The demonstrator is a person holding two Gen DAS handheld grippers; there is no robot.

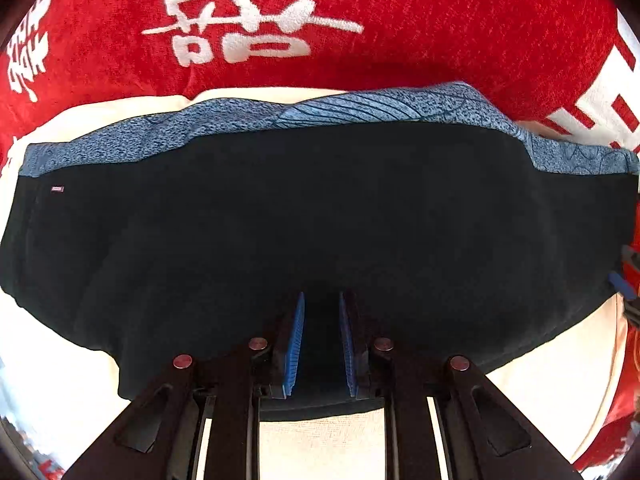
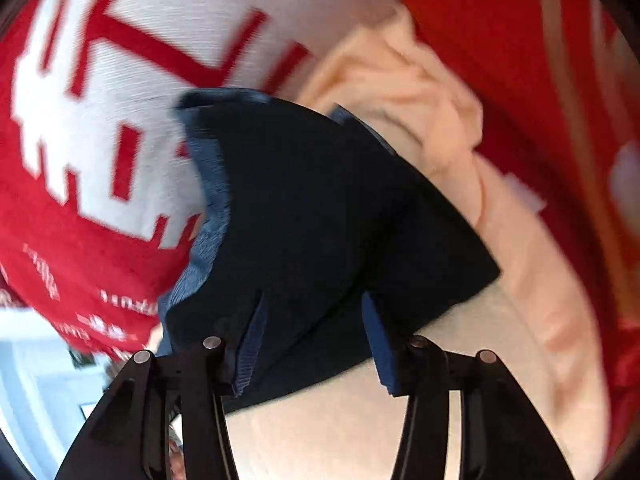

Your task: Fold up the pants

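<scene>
The pants (image 1: 304, 208) are black with a mottled blue lining strip (image 1: 224, 128) along the far edge; they lie folded across a cream cloth. My left gripper (image 1: 322, 300) has its blue pads narrowly apart with black fabric between them at the near edge. My right gripper (image 2: 312, 304) is open, its blue pads on either side of the pants' end (image 2: 316, 200); this view is motion-blurred. A blue pad of the right gripper (image 1: 622, 284) shows at the far right of the left wrist view.
A red blanket with white characters (image 1: 360, 20) lies behind the pants and also shows in the right wrist view (image 2: 92, 120). Cream fabric (image 2: 432, 92) is bunched to the right of the pants' end. The cream cloth (image 1: 320, 440) extends toward me.
</scene>
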